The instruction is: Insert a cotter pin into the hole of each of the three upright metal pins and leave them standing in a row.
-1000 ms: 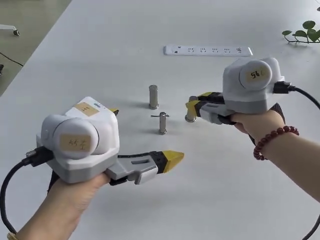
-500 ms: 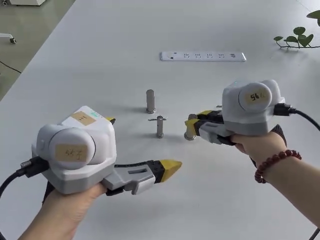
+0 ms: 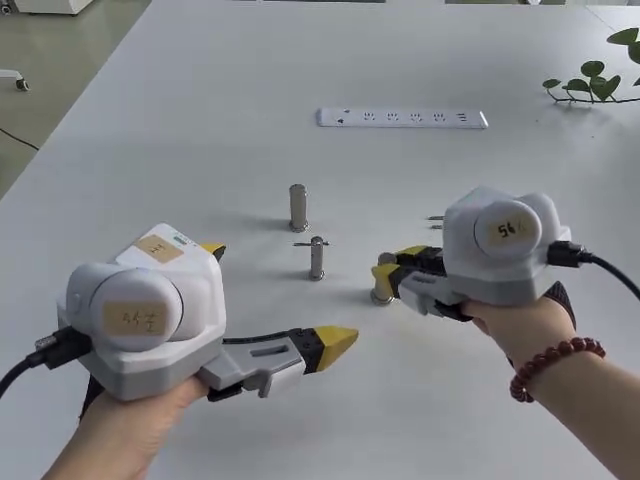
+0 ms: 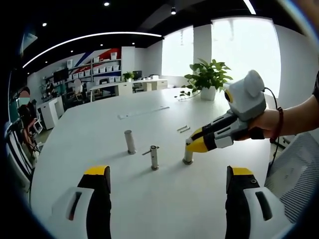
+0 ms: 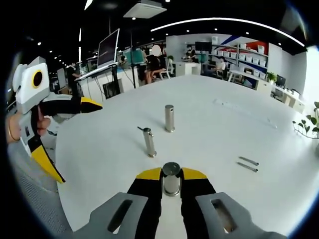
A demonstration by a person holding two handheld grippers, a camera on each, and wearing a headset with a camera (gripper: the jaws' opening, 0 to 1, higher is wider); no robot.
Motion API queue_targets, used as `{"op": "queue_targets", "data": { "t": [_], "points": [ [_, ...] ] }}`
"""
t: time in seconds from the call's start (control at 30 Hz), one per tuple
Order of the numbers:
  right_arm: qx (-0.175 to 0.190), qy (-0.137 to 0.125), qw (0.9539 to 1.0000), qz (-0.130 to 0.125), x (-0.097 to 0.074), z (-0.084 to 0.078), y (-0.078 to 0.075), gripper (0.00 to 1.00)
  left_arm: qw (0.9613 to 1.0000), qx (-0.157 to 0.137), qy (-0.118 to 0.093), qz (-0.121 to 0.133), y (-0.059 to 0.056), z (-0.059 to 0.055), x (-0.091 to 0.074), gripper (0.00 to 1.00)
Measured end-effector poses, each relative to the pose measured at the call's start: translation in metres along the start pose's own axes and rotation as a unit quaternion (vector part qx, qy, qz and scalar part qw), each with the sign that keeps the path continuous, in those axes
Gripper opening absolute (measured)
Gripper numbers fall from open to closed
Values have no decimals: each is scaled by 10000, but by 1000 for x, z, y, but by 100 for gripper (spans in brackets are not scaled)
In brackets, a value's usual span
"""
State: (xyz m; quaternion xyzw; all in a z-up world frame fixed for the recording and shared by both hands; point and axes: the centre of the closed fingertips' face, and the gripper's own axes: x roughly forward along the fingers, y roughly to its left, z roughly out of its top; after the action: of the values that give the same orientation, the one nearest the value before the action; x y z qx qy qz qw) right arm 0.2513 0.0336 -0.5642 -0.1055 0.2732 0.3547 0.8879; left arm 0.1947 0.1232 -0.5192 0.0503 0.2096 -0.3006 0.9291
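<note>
head view: a white table (image 3: 200, 120) is seen with three upright pins in a slanted row. the far metal pin (image 3: 298, 206) and the middle metal pin (image 3: 317, 257) stand free, and a cotter pin (image 3: 317, 241) is passed crosswise through the top of the middle one. the near metal pin (image 3: 381, 292) stands on the table and is clamped between the yellow tips of the right gripper (image 3: 392, 268). the left gripper (image 3: 273, 296) is held low at the left, well apart from the row, with its jaws spread wide and nothing between them. a power strip (image 3: 402, 118) lies beyond the row, and a leafy plant (image 3: 590, 80) is seen at the far right edge.

right gripper view: the grip is shown more plainly. both jaws are pressed against the sides of the near metal pin, and its flat round top rises just above them. two loose cotter pins (image 5: 247, 164) are seen lying side by side on the table to the right. in the head view, little more than their ends is seen beside the right gripper.

left gripper view: the wide gap between the left jaws is shown, and the row is seen from the side, with the near metal pin gripped at its upper part.
</note>
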Motion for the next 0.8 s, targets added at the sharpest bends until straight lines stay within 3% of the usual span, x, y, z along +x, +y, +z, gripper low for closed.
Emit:
{"op": "queue_targets", "data": {
  "t": [0.47, 0.57, 0.8],
  "points": [
    [-73, -89, 9999, 19, -2, -3, 2, 10, 10000, 45, 43, -54, -4, -1, 1, 96],
    [-56, -116, 9999, 88, -5, -3, 4, 16, 10000, 41, 66, -48, -4, -2, 1, 96],
    [-119, -79, 9997, 176, -18, -3, -3, 16, 10000, 0, 46, -3, -1, -1, 1, 97]
  ]
}}
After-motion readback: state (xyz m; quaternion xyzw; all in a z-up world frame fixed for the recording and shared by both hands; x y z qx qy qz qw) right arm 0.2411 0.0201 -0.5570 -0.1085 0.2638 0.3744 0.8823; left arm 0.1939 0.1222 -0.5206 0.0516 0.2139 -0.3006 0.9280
